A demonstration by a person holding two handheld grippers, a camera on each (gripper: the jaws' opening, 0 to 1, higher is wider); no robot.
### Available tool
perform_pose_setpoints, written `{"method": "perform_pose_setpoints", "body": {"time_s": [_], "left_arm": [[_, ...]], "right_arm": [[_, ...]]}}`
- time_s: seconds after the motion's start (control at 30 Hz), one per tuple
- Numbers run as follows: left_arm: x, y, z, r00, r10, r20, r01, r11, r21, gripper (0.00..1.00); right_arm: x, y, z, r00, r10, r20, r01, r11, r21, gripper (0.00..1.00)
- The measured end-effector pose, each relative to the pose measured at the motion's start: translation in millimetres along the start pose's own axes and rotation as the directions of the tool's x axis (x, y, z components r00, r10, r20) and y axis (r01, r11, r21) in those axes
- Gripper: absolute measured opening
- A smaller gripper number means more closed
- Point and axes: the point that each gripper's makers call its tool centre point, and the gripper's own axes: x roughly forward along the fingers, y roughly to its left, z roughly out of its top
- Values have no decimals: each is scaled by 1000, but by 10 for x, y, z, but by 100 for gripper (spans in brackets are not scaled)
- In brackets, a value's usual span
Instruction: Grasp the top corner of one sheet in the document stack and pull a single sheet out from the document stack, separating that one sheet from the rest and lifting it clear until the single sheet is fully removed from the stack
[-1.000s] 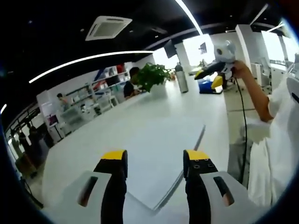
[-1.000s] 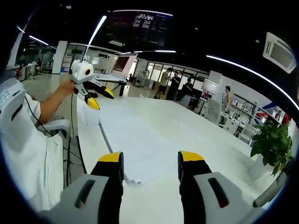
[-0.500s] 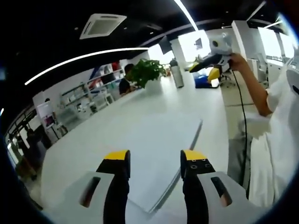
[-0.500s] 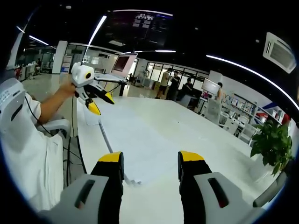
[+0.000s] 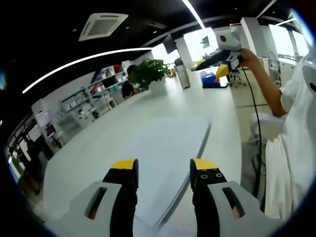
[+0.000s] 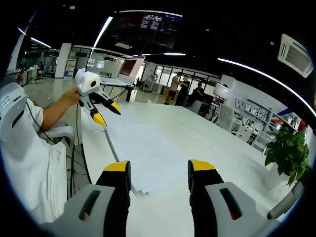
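Left hand-held gripper (image 5: 161,168): jaws parted wide, holding nothing, raised above the near end of the document stack; in the right gripper view (image 6: 106,112) it hangs in the air over the stack's far end, jaws apart.
Document stack (image 5: 165,148): lies flat on the white desk (image 5: 98,148), close along the edge nearest the person; its layered side edge runs beside that desk edge.
Open room: bare desk surface spreads broadly away from the stack toward the potted plant (image 5: 149,74).
Right hand-held gripper (image 6: 159,173): jaws spread wide, empty, above the stack's near corner (image 6: 143,190); in the left gripper view (image 5: 211,64) it is held high, clear of the paper.
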Motion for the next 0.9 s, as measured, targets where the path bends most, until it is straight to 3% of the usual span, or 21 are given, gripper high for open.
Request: {"method": "perform_pose_setpoints", "body": {"time_s": [0.4, 0.9], "left_arm": [[69, -39, -53, 1000, -1, -30, 2, 999, 49, 41], [166, -75, -202, 994, 20, -108, -3, 988, 151, 39]], "right_arm": [[1, 3, 0, 1000, 0, 0, 0, 1000, 0, 46], [2, -1, -2, 1000, 2, 0, -2, 1000, 0, 46]]}}
